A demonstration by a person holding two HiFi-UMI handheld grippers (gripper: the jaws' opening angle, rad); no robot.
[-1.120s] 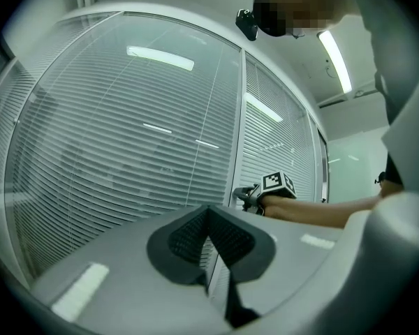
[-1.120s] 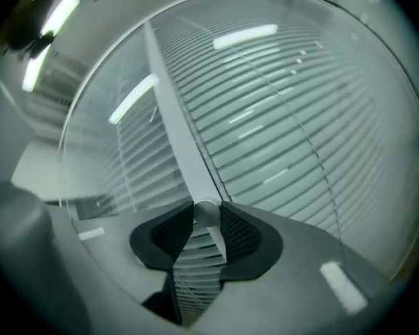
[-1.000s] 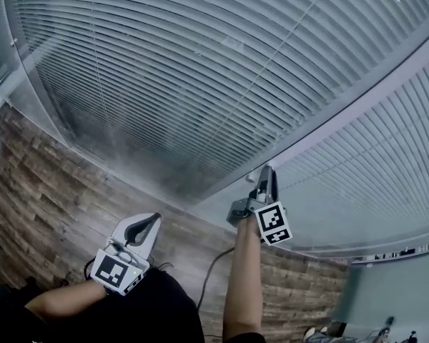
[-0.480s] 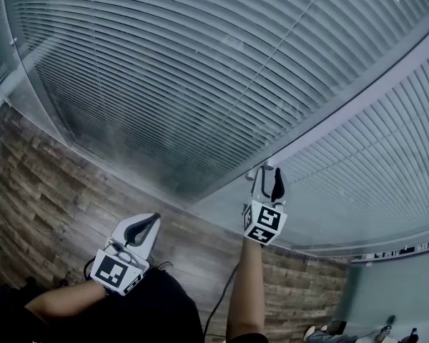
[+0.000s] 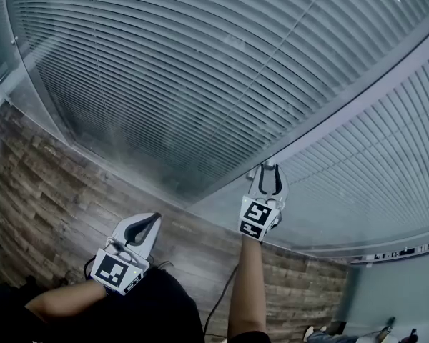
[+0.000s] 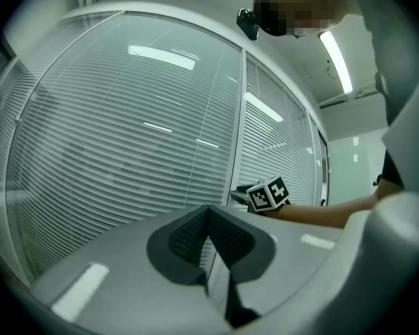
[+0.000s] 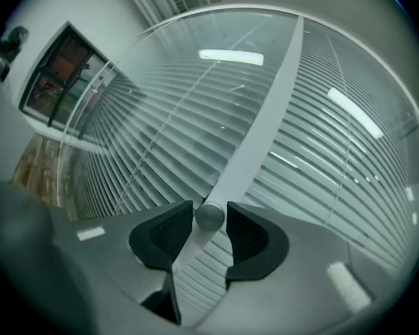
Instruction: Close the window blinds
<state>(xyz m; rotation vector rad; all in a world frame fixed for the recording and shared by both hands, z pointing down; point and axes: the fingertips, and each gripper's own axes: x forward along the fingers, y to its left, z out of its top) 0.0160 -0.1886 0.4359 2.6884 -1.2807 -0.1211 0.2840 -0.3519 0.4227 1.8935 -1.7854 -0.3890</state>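
The right gripper has rolled at the frame between the blinds, and its fingers, just closing, narrowly bracket the round knob without plainly pressing it. Probably a fresh grip for another turn; the left gripper waits low, fingers together and empty.

No readable text or numbers showed; cubes on left gripper and right gripper carried only square markers.
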